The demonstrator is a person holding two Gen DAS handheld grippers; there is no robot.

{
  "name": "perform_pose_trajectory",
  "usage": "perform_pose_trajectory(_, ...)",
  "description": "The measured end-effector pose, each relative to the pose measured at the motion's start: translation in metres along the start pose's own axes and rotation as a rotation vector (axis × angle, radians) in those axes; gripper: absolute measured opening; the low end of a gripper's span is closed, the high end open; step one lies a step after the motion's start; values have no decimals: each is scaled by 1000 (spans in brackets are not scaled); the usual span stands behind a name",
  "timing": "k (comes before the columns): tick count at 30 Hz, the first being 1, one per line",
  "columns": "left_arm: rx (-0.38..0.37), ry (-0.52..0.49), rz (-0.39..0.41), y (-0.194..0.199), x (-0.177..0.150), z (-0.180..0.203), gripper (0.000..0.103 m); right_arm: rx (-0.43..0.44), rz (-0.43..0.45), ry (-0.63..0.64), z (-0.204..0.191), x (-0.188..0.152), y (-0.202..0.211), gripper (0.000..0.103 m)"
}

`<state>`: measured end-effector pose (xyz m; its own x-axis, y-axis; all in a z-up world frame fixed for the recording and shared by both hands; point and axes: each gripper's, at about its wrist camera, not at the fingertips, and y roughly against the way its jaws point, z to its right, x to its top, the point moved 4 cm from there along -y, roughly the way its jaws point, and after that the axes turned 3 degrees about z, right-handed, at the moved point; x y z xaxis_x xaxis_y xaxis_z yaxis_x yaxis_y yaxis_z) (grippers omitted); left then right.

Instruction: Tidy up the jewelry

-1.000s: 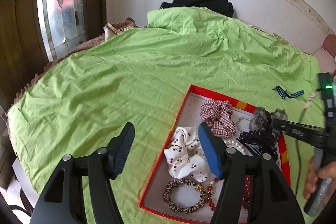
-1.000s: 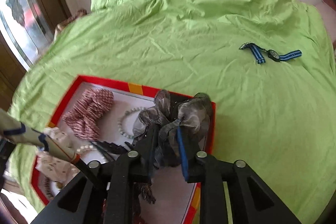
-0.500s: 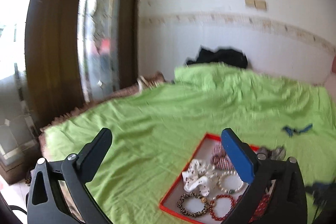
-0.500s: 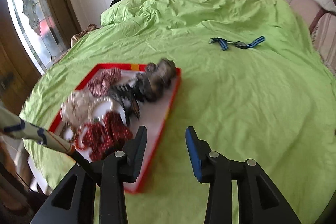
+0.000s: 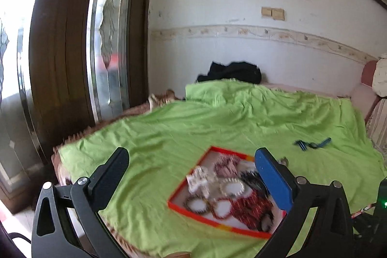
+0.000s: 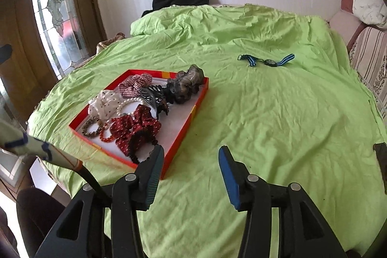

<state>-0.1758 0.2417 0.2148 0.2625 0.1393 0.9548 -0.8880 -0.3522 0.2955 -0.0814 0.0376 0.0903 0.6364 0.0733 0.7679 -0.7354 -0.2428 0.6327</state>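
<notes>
A red-rimmed tray [image 6: 196, 110] [image 5: 191, 209] lies on the green bedsheet, filled with scrunchies, bead bracelets and a black claw clip. A grey-brown scrunchie [image 6: 187, 85] rests at the tray's far right corner. A blue-striped watch [image 6: 267, 61] [image 5: 312, 143] lies alone on the sheet beyond the tray. My left gripper [image 5: 191, 169] hangs wide open and empty, well above and behind the tray. Near the tray's front right corner, my right gripper [image 6: 191, 163] has its jaws opening, nothing between them.
A black garment [image 6: 181, 0] lies at the bed's far edge by the white wall. A wooden door with glass panes [image 5: 108, 40] stands to the left. Pillows [image 6: 367, 6] sit at the far right. A dark object [image 6: 382, 158] lies at the right edge.
The right gripper let go of the grey-brown scrunchie in the tray, drew back and opened. The left gripper opened wide, rose and pulled away from the tray.
</notes>
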Motion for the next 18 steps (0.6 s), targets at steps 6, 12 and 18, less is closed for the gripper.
perform_pose_trajectory(6, 4, -35, -66, 8, -22, 14, 103, 17, 15, -18, -2, -13, 17, 56)
perform_pose_trajectory(12, -33, -64, -159, 12, -42, 27, 103, 19, 12, -25, -3, -26, 28, 58)
perform_pose_trajectory(18, -49, -93, -202, 17, -53, 35, 103, 10, 23, -27, -4, -30, 37, 63)
